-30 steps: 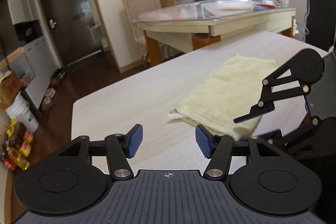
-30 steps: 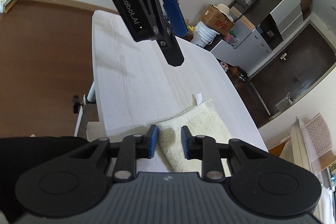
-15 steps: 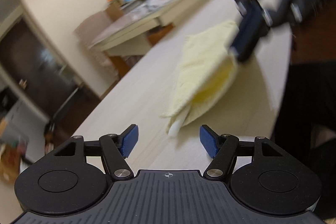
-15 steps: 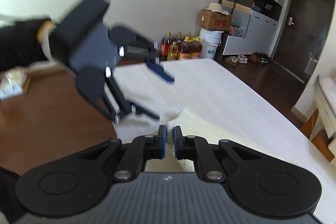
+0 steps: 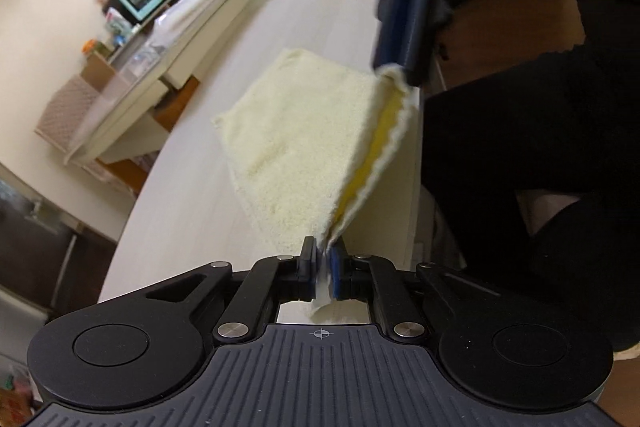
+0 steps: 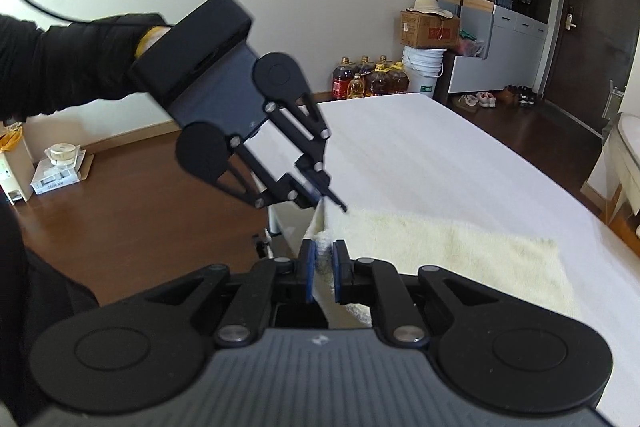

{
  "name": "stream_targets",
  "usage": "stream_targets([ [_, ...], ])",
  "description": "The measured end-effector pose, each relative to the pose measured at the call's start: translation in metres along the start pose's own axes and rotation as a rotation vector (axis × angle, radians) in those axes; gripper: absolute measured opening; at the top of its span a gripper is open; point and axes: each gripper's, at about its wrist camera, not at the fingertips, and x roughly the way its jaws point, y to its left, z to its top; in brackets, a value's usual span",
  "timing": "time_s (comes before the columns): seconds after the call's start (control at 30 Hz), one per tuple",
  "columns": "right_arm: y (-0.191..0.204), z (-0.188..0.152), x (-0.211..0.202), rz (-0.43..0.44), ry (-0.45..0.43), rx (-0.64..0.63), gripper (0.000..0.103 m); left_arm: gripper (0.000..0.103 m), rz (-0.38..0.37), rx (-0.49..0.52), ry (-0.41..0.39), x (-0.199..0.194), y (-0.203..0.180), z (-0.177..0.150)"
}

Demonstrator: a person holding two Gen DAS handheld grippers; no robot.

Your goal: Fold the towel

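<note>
A pale yellow towel (image 5: 304, 131) lies on the white table (image 5: 192, 227), its near edge lifted off the surface. My left gripper (image 5: 323, 267) is shut on one near corner of the towel. My right gripper (image 6: 323, 267) is shut on the other near corner. In the left wrist view the right gripper (image 5: 400, 67) hangs above the towel's raised corner. In the right wrist view the left gripper (image 6: 320, 193) pinches the far end of the lifted edge, and the towel (image 6: 460, 259) stretches away to the right across the table (image 6: 420, 155).
A second table (image 5: 208, 11) with a teal oven, a blue flask and jars stands beyond the towel. The table's near edge drops to brown floor (image 6: 120, 211). The person's dark legs (image 5: 520, 167) are at the right. Bottles, a bucket and boxes stand by the far wall.
My left gripper was open before the towel and has shut on its corner. The right gripper shut on its corner earlier. The towel's near edge has risen between them.
</note>
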Motion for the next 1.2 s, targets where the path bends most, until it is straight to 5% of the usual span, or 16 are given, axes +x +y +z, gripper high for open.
stream_targets([
  [0.27,0.04,-0.012,0.016,-0.148,0.008,-0.159,0.048,0.007,-0.046,-0.07,0.013,0.002,0.017,0.01],
  [0.57,0.085,-0.029,0.059,-0.358,0.038,-0.38,0.047,0.007,-0.093,-0.18,0.002,-0.007,0.031,0.017],
  [0.67,0.096,-0.033,0.073,-0.401,0.051,-0.471,0.044,0.007,-0.09,-0.178,0.009,-0.011,0.029,0.018],
  [0.8,0.101,-0.036,0.07,-0.405,0.023,-0.499,0.011,0.008,-0.073,-0.154,0.026,-0.011,0.027,0.018],
  [0.87,0.097,-0.033,0.06,-0.395,-0.003,-0.458,0.009,0.008,-0.074,-0.122,0.034,-0.012,0.022,0.02],
  [1.03,0.05,-0.019,0.015,-0.214,-0.09,-0.088,0.009,0.009,-0.079,-0.017,0.035,-0.02,0.017,0.036],
  [1.2,-0.003,-0.02,-0.012,-0.146,-0.168,0.168,0.009,0.009,-0.031,0.04,0.011,-0.01,0.04,0.07],
])
